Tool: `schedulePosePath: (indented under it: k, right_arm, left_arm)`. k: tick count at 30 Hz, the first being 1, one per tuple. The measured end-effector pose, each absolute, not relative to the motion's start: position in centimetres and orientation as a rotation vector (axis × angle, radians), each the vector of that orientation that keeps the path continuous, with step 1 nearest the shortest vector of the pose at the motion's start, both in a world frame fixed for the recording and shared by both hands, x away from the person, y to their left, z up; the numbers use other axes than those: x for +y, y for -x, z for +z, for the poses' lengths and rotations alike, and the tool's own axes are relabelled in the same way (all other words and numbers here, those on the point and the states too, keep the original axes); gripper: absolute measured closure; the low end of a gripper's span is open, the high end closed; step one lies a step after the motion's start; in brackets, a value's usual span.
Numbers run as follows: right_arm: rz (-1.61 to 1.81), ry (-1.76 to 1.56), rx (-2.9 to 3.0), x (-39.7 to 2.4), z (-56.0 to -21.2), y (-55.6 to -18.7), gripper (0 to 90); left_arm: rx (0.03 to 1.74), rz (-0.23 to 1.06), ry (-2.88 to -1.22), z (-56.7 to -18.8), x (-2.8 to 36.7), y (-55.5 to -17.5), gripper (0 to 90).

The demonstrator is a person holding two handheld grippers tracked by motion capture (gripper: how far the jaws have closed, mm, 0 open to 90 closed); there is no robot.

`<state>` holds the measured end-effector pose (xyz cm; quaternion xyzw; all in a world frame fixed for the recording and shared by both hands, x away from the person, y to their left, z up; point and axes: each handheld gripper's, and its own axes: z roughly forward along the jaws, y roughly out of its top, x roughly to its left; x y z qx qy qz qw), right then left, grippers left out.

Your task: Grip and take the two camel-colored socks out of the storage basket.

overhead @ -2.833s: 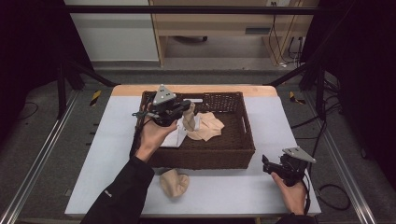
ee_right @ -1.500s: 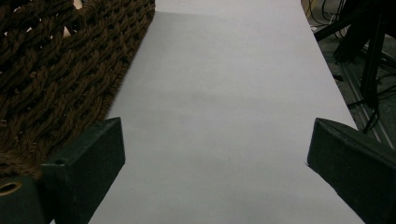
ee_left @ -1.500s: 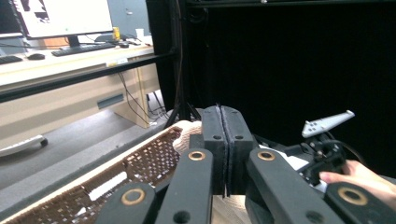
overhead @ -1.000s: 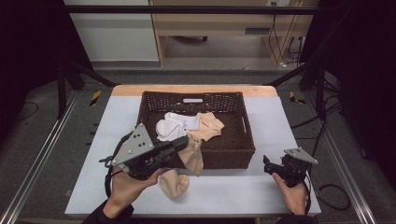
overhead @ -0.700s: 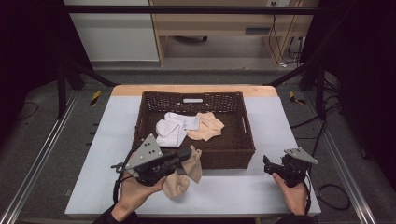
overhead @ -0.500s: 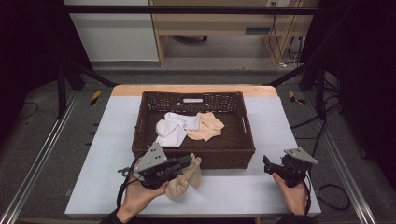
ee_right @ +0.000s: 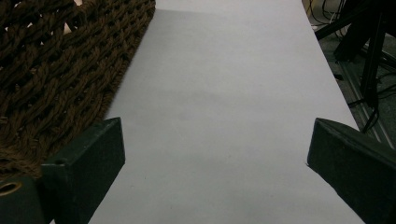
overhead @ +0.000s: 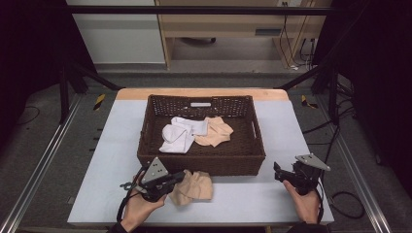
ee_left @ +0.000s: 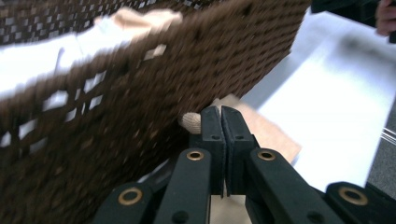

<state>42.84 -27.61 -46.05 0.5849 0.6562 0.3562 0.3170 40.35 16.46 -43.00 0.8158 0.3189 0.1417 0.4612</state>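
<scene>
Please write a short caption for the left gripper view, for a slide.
Left gripper, jaws closed, beside the brown wicker basket, above a tan sock on the table.

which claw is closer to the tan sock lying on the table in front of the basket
Left. The left claw is at the tan sock, jaws closed. The right claw sits open past the basket's right corner, well away.

one basket [overhead: 201, 160], three socks [overhead: 194, 186], two hand-held grippers [overhead: 171, 181]
</scene>
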Motion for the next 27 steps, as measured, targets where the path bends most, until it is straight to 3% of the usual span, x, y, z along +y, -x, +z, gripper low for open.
schedulePosePath:
  k: [9,18,22,27]
  right_arm:
    - [0.924,-1.53,1.748,-27.5,-46.2,-42.9,4.5]
    - [0.928,-1.534,1.746,-27.5,-46.1,-42.9,4.4]
    - [0.927,-1.534,1.743,-27.6,-46.1,-42.9,4.4]
    - [0.928,-1.534,1.741,-27.6,-46.1,-42.9,4.4]
  left_arm:
    - [0.841,0.35,-2.036,-44.9,16.7,-40.6,83.5]
    - [0.878,0.403,-1.961,-44.8,18.6,-40.3,48.1]
    - [0.917,0.427,-1.931,-45.0,20.2,-40.3,38.6]
    - [0.964,0.452,-1.923,-45.6,21.7,-40.3,34.9]
